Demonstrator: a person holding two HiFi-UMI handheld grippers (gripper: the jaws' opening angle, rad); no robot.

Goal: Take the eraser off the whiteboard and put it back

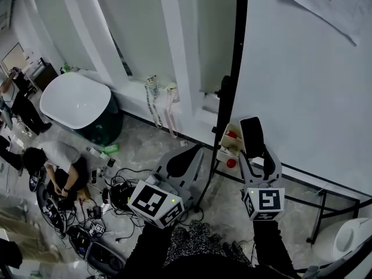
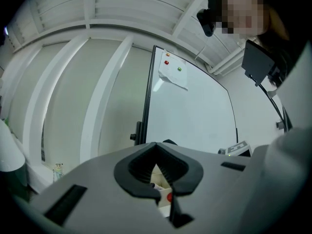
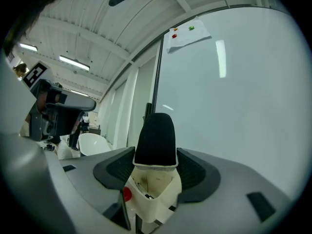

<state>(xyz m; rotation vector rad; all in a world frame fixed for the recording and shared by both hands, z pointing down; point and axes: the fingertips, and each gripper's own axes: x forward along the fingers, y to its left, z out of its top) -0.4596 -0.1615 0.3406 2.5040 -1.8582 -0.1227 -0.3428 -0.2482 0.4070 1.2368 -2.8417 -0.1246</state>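
Note:
The black eraser (image 1: 251, 135) stands upright between the jaws of my right gripper (image 1: 256, 153), which is shut on it. It is held close in front of the whiteboard (image 1: 302, 86), just above the board's small white tray (image 1: 231, 137). The right gripper view shows the eraser (image 3: 155, 140) pinched between both pads of the right gripper (image 3: 155, 161), with the tray (image 3: 153, 194) and a red magnet (image 3: 126, 194) below it. My left gripper (image 1: 189, 154) hangs lower left of the board's frame, jaws together and empty. In its own view the left gripper (image 2: 163, 196) points at the whiteboard (image 2: 190, 116).
A black stand pole (image 1: 229, 97) edges the board. A sheet of paper (image 1: 325, 4) is pinned at the board's top. On the floor to the left are a white tub (image 1: 75, 100), a crouching person (image 1: 55, 161) and tangled cables (image 1: 99, 214).

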